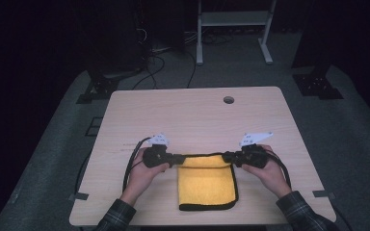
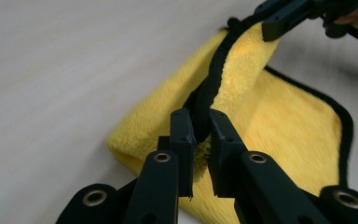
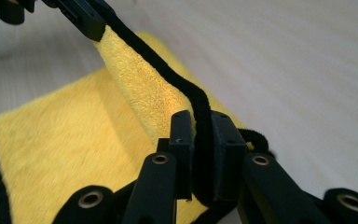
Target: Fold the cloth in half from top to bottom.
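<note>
Yellow cloth [image 1: 206, 182], black-edged, folded; both grippers' fingers [image 2: 182, 140] clamp its raised far edge.

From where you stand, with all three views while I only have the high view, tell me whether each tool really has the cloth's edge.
Observer: In the left gripper view, the left tool is shut on the black-trimmed edge of the yellow microfibre cloth; the trim runs between its jaws.
Operator: Now report the right one.
Observer: In the right gripper view, the right tool is also shut on the black trim, at the other end of that edge.
Operator: Tell me how the edge sits between them.
Observer: It is raised off the wooden table, running from one tool to the other, while the rest of the cloth lies flat below.
</note>
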The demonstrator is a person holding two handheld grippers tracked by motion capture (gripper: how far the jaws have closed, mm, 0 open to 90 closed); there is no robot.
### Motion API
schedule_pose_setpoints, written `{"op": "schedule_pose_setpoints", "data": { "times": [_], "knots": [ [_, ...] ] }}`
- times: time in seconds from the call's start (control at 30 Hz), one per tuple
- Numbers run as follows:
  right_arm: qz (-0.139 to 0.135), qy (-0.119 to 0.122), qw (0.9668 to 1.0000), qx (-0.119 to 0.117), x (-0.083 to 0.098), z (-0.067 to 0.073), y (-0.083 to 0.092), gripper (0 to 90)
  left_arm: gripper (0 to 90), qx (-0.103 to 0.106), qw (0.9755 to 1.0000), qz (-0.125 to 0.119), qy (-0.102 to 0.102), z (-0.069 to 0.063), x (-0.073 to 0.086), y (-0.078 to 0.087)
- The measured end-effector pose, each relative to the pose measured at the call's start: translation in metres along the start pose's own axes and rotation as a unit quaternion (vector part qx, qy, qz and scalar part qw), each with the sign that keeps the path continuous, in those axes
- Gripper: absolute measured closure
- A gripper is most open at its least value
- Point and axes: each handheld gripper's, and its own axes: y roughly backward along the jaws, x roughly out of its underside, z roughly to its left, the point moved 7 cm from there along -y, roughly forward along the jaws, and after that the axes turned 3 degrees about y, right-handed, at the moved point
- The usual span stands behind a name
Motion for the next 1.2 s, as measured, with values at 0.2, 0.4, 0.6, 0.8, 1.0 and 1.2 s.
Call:
{"op": "schedule_pose_setpoints", "data": {
  "times": [0.2, 0.4, 0.6, 0.8, 1.0, 1.2],
  "knots": [
    [0.021, 0.005, 0.9997, -0.014, 0.024, 0.021, 0.002, 79.1, 80.8, 0.013, 0.9997, 0.020, 0.002, -0.016, 0.024, -0.002],
    [0.015, 0.015, 0.9995, -0.023, 0.032, 0.038, 0.013, 77.4, 78.3, 0.020, 0.9994, 0.022, -0.016, -0.032, 0.032, 0.004],
    [0.005, 0.018, 0.9994, -0.028, 0.038, 0.051, 0.027, 77.5, 78.4, 0.030, 0.9991, 0.017, -0.026, -0.046, 0.036, 0.014],
    [0.019, 0.024, 0.9988, -0.037, 0.047, 0.060, 0.031, 75.7, 74.2, 0.042, 0.9980, 0.039, -0.027, -0.054, 0.048, 0.009],
    [-0.014, 0.019, 0.9979, -0.060, 0.042, 0.063, 0.049, 67.5, 63.1, 0.037, 0.9988, -0.002, -0.032, -0.054, 0.034, 0.024],
    [-0.050, 0.020, 0.9977, -0.040, 0.021, 0.051, 0.060, 71.7, 64.7, 0.020, 0.9992, -0.016, -0.031, -0.042, 0.019, 0.022]
  ]
}}
